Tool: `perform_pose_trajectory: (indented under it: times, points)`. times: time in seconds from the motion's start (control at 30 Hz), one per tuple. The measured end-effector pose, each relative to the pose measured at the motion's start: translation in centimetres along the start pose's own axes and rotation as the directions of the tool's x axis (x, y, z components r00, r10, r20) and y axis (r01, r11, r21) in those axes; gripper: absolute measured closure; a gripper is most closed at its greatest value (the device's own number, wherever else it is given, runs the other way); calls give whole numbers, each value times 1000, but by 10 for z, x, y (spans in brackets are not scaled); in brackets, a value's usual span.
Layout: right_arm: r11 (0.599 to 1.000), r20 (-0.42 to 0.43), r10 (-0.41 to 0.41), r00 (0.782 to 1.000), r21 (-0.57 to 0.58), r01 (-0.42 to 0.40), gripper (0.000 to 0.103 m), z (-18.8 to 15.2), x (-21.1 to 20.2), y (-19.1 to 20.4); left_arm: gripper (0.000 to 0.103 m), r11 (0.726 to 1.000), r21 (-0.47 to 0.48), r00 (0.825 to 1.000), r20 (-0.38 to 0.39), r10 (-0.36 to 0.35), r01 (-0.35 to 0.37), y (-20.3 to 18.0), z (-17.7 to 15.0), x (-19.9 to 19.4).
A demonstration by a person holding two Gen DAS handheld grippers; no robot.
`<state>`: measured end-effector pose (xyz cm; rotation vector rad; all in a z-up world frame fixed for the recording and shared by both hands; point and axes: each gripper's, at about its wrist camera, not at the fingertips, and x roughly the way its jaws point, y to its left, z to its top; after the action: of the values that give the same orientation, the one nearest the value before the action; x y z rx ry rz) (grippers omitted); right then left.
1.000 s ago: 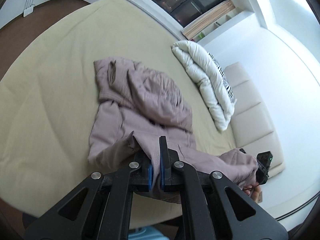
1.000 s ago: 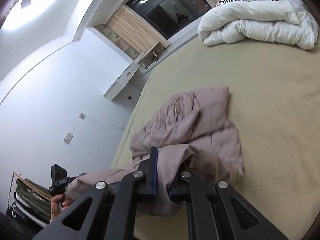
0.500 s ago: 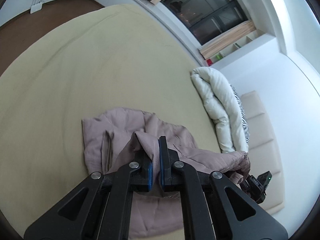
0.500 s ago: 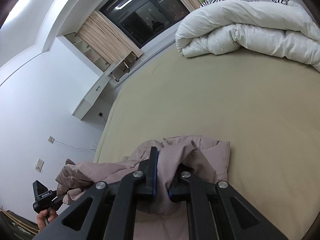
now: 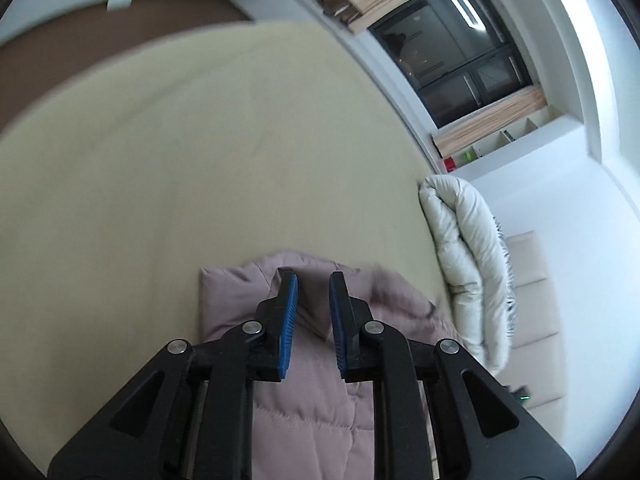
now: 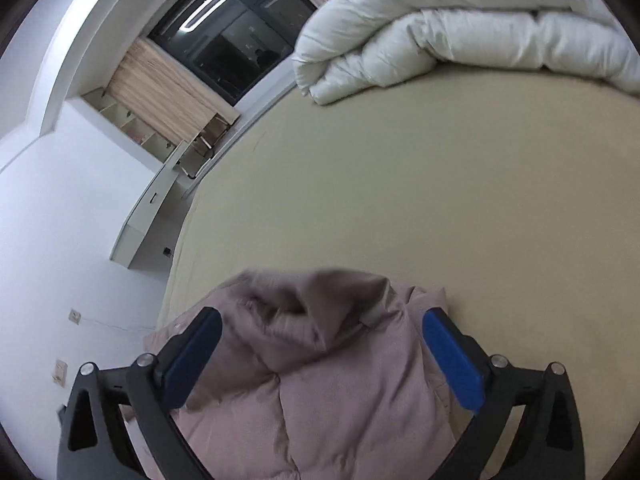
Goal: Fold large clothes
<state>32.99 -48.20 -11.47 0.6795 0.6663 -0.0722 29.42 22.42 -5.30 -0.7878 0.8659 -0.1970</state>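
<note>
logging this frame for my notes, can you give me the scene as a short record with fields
garment: mauve puffer jacket, lying in a heap on the bed
surface: beige bed sheet
left tongs: open, narrow gap, over the jacket, gripping nothing
right tongs: open wide, fingers either side of the jacket, not pinching it
background: white duvet rolled up at the head of the bed; dark window
image note: motion blur at the jacket's far edge
</note>
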Motion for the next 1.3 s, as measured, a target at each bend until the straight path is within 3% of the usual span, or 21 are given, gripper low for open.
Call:
perform_pose_trajectory:
  times: [0.07, 0.13, 0.27, 0.37, 0.47, 0.57, 0.73, 0.87, 1.1, 1.3]
  points:
    - [993, -58, -4, 998, -117, -3, 8, -11, -5, 28, 88, 993, 109, 999, 28, 34, -37, -27, -12, -14]
    - [961, -120, -22, 992, -275, -12, 18, -34, -1, 69, 88, 964, 256, 998, 29, 63, -68, -62, -30, -13]
    - [869, -231, -78, 970, -493, -48, 39, -85, 34, 139, 88, 867, 480, 990, 30, 137, -134, -115, -84, 22]
    - [800, -248, -181, 952, -600, -5, 43, -120, 67, 165, 87, 773, 603, 977, 58, 204, -197, -133, -122, 54]
    - [780, -233, -269, 935, -622, 69, 53, -120, 106, 163, 87, 730, 637, 962, 73, 261, -247, -139, -133, 87]
    - [821, -271, -278, 922, -565, 81, 58, -103, 135, 152, 87, 699, 648, 944, 100, 315, -302, -143, -124, 126]
    - [807, -240, -311, 920, -578, 122, 60, -86, 168, 157, 87, 653, 666, 918, 127, 375, -359, -141, -107, 183]
    - [821, -248, -296, 923, -559, 113, 59, -77, 193, 152, 87, 642, 673, 905, 100, 414, -368, -128, -102, 230]
    - [822, -202, -259, 944, -559, 106, 58, -82, 198, 143, 87, 700, 642, 927, 46, 371, -312, -95, -94, 252]
    - [788, -142, -279, 950, -600, 141, 58, -90, 196, 147, 87, 702, 639, 930, 60, 363, -315, -84, -102, 272]
